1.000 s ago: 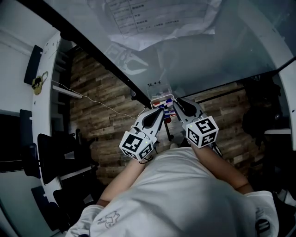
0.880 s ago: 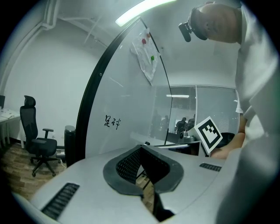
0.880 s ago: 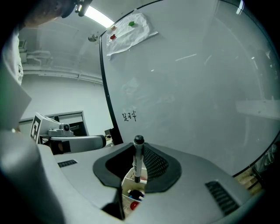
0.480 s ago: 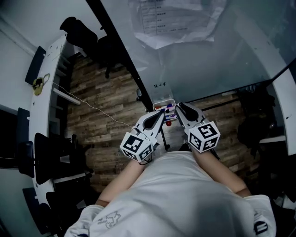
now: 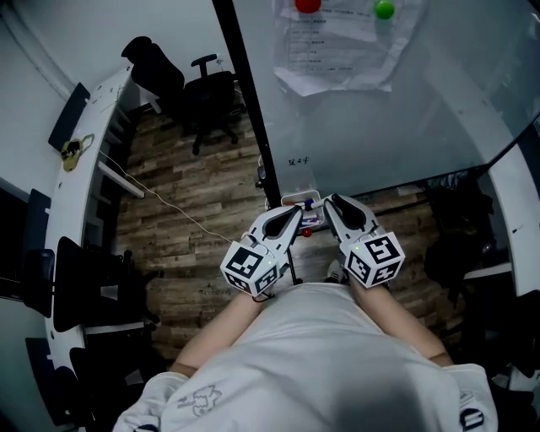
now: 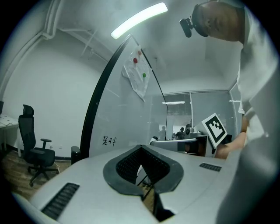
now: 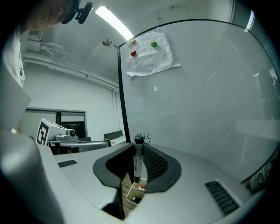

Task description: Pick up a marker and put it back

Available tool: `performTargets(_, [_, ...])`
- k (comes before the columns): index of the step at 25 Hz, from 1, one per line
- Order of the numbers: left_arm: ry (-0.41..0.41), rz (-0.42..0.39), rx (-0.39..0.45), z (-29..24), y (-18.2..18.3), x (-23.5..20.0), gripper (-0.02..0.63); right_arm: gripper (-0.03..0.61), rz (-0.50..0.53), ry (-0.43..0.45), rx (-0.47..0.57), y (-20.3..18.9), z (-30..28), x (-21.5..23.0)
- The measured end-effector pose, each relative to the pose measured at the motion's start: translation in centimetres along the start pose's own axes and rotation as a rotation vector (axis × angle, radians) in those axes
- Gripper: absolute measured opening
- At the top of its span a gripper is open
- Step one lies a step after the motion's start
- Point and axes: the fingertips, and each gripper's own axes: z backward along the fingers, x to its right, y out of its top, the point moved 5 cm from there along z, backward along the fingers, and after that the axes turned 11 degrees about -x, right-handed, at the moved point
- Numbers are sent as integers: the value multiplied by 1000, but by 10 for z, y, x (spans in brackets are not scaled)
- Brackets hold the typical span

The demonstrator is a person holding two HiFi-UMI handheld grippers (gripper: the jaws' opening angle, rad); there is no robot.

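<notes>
Marker (image 7: 137,165): held upright in the right claw (image 5: 331,201), black cap uppermost and standing just clear of the pads, with the barrel clamped between them. The white tray (image 7: 130,192) lies directly below the marker's lower end.

Left claw (image 5: 296,213): jaws drawn together, with nothing between them. Only floor and stand legs show through the remaining slit.

Changes against the frame one second earlier:
- The head view now takes in more of the room. The paper sheet (image 5: 337,51) on the whiteboard (image 5: 396,126) sits lower in the frame.
- A red magnet (image 5: 308,4) and a green magnet (image 5: 385,9) have come into view at its top edge.
- Two office chairs (image 5: 209,89) on the wooden floor (image 5: 194,202) have also appeared.
- Both claws remain side by side just in front of the tray (which appears slightly smaller than before).

Limits of observation:
- In the head view the marker cannot be separated from the right claw and the tray contents.
- The marker's lower end is cut off by the pad edge in the right gripper view.
- The handwriting on the board and the print on the sheet are too small to read.
</notes>
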Motion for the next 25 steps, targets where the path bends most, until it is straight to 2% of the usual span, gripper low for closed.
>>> performTargets(14, [-18, -26, -20, 6, 1, 12, 3, 71, 1, -24, 27, 1, 20, -10])
performTargets(17, [-36, -1, -9, 6, 0, 14, 5, 71, 1, -29, 28, 0, 23, -11])
performTargets(25, [12, -17, -4, 10, -2, 14, 5, 71, -23, -41, 24, -7, 28, -8])
